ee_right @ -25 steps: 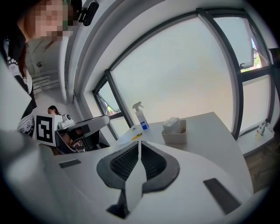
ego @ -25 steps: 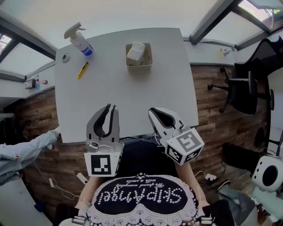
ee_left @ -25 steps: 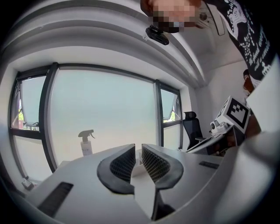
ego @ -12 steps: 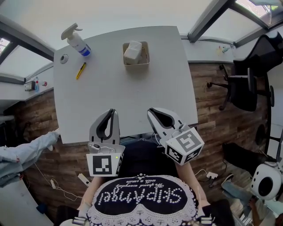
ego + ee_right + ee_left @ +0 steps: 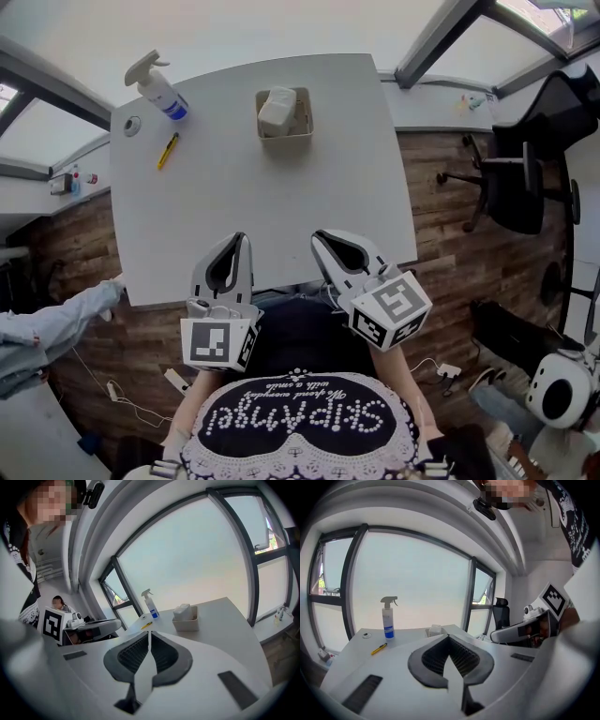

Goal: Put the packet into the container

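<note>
Our left claw (image 5: 242, 240) and right claw (image 5: 318, 238) are clenched empty, the packet (image 5: 277, 108) lies in the container (image 5: 286, 138) on the desk (image 5: 253, 206), and our shirt (image 5: 300, 441) says SKIPAngel.

The person's black shirt (image 5: 295, 417) — near edge, seen upside down — spells "SKIPAngel" in studded letters; the small script beside it is too fine to read. The spray bottle (image 5: 159, 86) label, far left, is illegible.

grey left hand-held gripper (image 5: 242, 237), right hand-held gripper (image 5: 317, 237), black-and-white marker cubes (image 5: 217, 343), black shirt (image 5: 300, 417).
</note>
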Available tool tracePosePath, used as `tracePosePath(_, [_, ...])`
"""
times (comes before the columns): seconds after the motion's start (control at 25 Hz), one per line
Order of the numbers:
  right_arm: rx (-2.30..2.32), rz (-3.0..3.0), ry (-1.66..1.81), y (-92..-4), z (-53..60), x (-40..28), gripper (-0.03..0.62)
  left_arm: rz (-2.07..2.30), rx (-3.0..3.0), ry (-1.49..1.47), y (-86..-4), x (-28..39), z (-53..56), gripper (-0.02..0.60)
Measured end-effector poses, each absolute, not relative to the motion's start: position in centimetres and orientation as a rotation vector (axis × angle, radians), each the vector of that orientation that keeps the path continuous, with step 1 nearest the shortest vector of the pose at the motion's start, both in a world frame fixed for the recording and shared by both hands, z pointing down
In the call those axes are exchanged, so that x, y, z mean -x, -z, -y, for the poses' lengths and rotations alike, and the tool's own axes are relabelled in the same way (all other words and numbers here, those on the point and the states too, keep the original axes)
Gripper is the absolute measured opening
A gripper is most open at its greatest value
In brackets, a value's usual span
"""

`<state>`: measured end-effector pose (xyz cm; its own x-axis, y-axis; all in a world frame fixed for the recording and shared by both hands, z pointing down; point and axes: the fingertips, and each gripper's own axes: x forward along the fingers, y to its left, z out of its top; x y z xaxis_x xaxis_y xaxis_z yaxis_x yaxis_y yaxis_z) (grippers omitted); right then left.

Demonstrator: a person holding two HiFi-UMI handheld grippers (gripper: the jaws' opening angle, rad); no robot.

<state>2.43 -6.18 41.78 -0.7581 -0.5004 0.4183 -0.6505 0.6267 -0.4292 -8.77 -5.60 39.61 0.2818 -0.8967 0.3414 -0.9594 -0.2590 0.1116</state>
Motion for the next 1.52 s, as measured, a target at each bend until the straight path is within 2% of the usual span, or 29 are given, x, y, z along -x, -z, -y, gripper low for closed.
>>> tracePosePath(1.52, [-0.936, 2.586, -0.845, -42.0, 7.3, -2.2, 0.029, 1.681, -2.258, -0.284, -39.9, 9.0, 6.8, 0.008])
